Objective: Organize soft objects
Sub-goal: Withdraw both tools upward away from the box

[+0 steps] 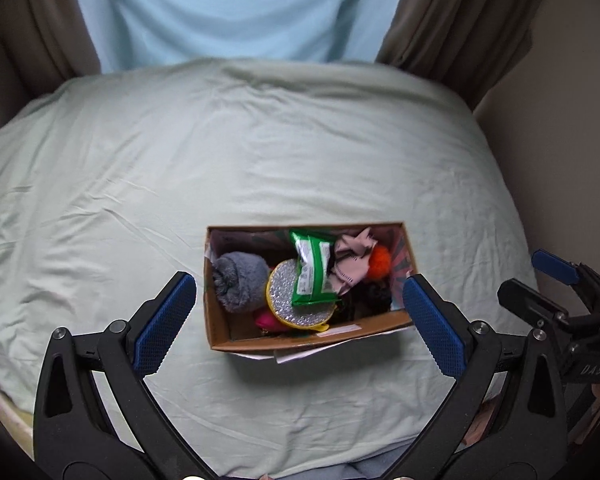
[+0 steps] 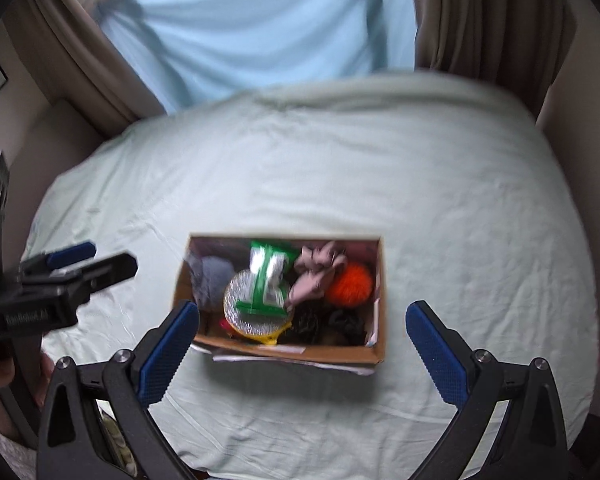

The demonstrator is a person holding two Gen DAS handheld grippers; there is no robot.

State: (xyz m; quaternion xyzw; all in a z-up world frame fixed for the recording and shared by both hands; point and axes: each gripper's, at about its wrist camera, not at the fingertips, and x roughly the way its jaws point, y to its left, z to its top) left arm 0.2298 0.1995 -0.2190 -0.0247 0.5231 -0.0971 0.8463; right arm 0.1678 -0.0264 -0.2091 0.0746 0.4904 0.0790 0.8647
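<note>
An open cardboard box [image 1: 260, 340] [image 2: 284, 354] sits on a pale green bed sheet [image 1: 180, 160] [image 2: 420, 200]. Inside lie a grey fuzzy ball [image 1: 238, 280] [image 2: 212, 276], a silver glittery round pouch [image 1: 284, 300] [image 2: 240, 304], a green wipes packet [image 1: 312, 272] [image 2: 268, 280], a pink cloth [image 1: 354, 260] [image 2: 316, 272], an orange pom-pom [image 1: 380, 262] [image 2: 350, 278] and a magenta item [image 1: 266, 320]. My left gripper [image 1: 300, 320] is open above the box. My right gripper [image 2: 302, 340] is open above the box's near edge. Both are empty.
Brown curtains [image 1: 460, 20] [image 2: 492, 20] and a light blue sheer [image 1: 240, 8] [image 2: 260, 20] hang behind the bed. The right gripper shows at the right of the left wrist view [image 1: 556, 280]; the left gripper shows at the left of the right wrist view [image 2: 80, 264]. A wall [image 1: 572, 140] borders the bed's right.
</note>
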